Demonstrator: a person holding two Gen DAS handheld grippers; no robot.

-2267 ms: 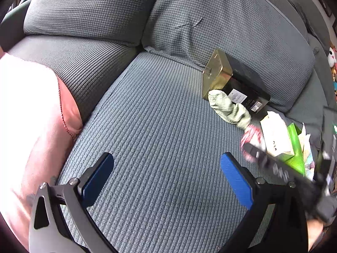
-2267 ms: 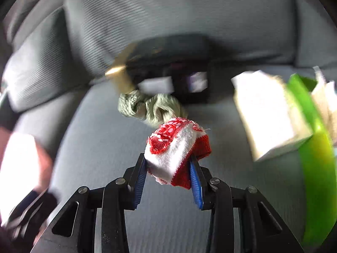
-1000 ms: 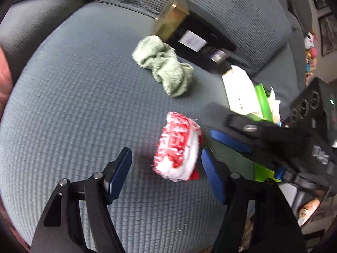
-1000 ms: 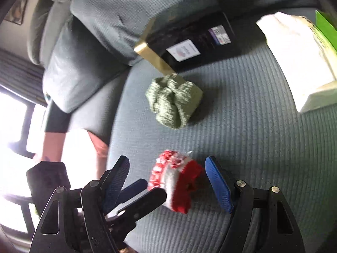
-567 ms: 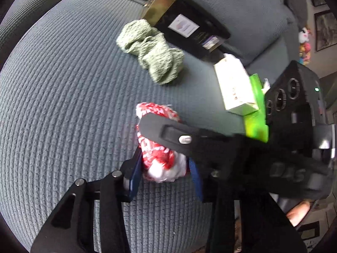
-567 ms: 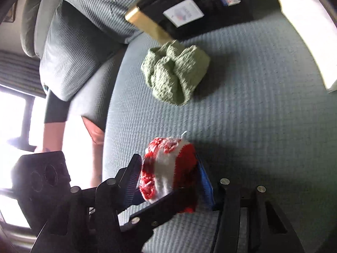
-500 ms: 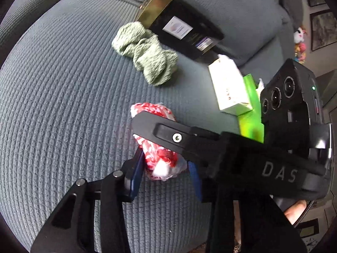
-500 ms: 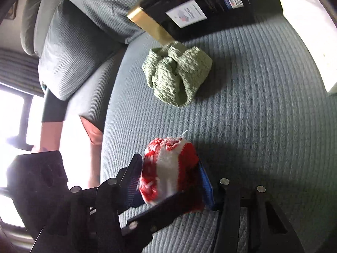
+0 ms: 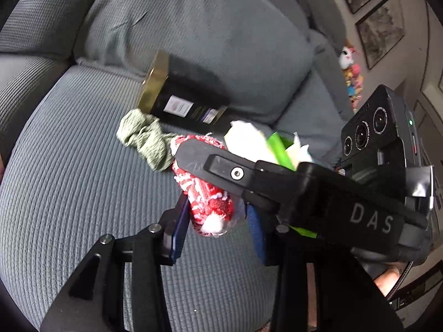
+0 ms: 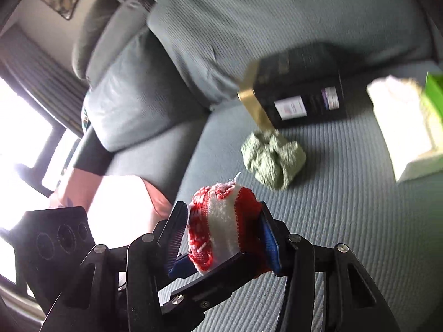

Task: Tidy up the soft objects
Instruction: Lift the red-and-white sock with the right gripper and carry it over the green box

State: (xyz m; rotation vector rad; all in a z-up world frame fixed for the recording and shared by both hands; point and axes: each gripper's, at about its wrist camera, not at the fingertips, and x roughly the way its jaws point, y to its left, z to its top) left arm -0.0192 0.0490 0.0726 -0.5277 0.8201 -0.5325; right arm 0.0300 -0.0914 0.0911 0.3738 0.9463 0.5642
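- We see the left claw (image 9: 217, 228) and the right claw (image 10: 223, 239) both clamped on the red-and-white knitted bundle (image 10: 221, 224), their jaws having just closed on it from crossing directions, above the grey sofa seat (image 9: 69, 179).
- Beyond it the green knitted bundle (image 10: 272, 163) lies on the seat, just beside a black-and-gold box (image 10: 299, 94) leaning at the back cushion (image 9: 207, 27).

Grey ribbed sofa (image 9: 69, 193) w/ back cushions (image 9: 210, 41), framed pics (image 9: 379, 30) on wall, bright window (image 10: 16, 127).
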